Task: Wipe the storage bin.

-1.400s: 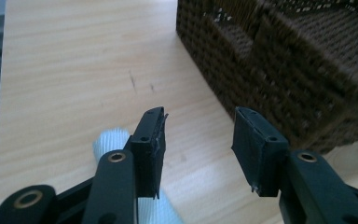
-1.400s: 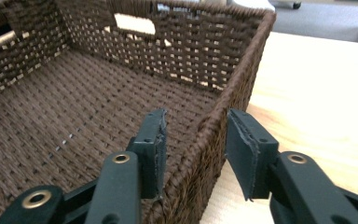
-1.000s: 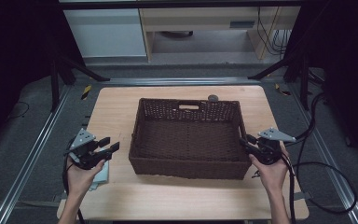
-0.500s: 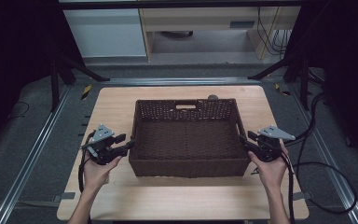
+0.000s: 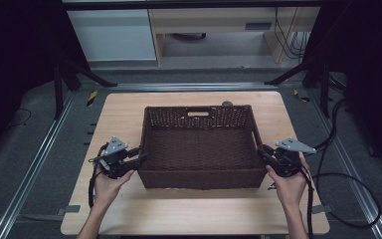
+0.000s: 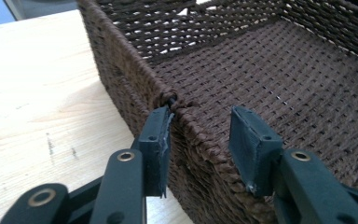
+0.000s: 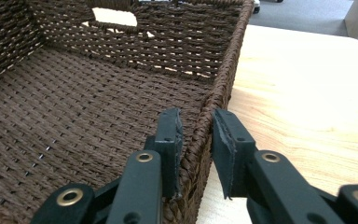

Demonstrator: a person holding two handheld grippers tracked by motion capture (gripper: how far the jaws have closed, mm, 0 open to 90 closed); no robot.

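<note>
One basket (image 5: 199, 149), two tools (image 5: 127, 160) (image 5: 270, 158) astride its rims

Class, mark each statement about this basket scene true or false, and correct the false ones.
1. The basket is empty. True.
2. The left tool has one jaw outside the basket's wall and one inside. True.
3. The right tool hovers over bare table. False: its jaws straddle the basket's wall.
4. The basket stands on the floor. False: it stands on the wooden table.
5. The basket's far wall has a handle cut-out. True.
</note>
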